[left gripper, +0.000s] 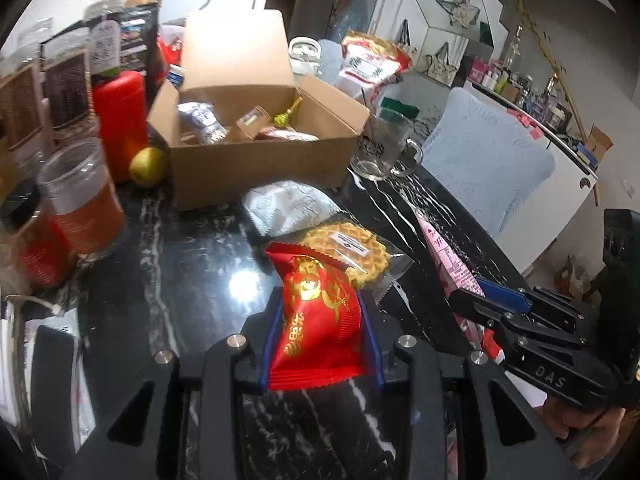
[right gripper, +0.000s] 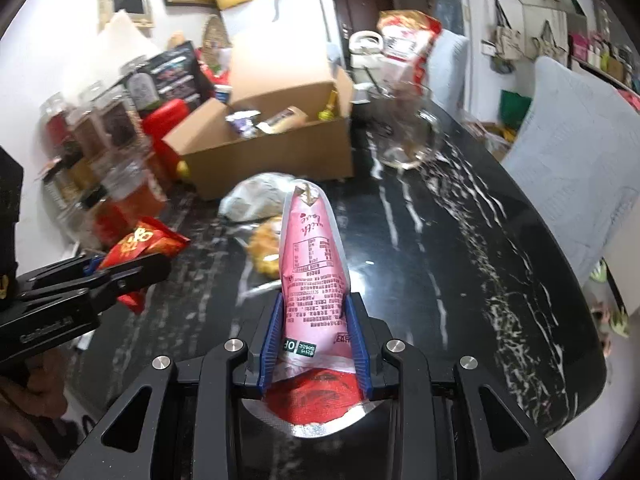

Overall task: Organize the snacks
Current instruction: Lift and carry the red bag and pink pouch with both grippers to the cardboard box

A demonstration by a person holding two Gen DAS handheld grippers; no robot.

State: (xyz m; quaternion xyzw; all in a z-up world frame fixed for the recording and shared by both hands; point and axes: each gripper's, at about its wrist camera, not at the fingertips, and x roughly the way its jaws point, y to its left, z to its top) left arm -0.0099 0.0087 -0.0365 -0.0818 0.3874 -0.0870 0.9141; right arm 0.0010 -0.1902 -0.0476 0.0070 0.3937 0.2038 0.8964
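My left gripper [left gripper: 322, 300] is shut on a red and gold snack packet [left gripper: 316, 320], held above the black marble table [left gripper: 180, 280]. It also shows in the right wrist view [right gripper: 142, 246], held by the left gripper [right gripper: 132, 264]. My right gripper [right gripper: 314, 300] is shut on a tall pink snack pouch [right gripper: 314, 256]; the pouch [left gripper: 452, 268] and right gripper [left gripper: 480, 300] show at the right of the left wrist view. An open cardboard box [left gripper: 256, 160] with several snacks inside stands farther back, also in the right wrist view [right gripper: 276, 156]. A waffle packet [left gripper: 352, 252] and a white packet [left gripper: 288, 208] lie before it.
Jars [left gripper: 80, 200], a red bottle [left gripper: 122, 120] and a pear [left gripper: 148, 166] crowd the left side. A glass mug [left gripper: 384, 148] stands right of the box, also in the right wrist view [right gripper: 408, 128]. A red and white bag [left gripper: 372, 64] stands behind. A light blue chair [left gripper: 480, 160] is by the table's right edge.
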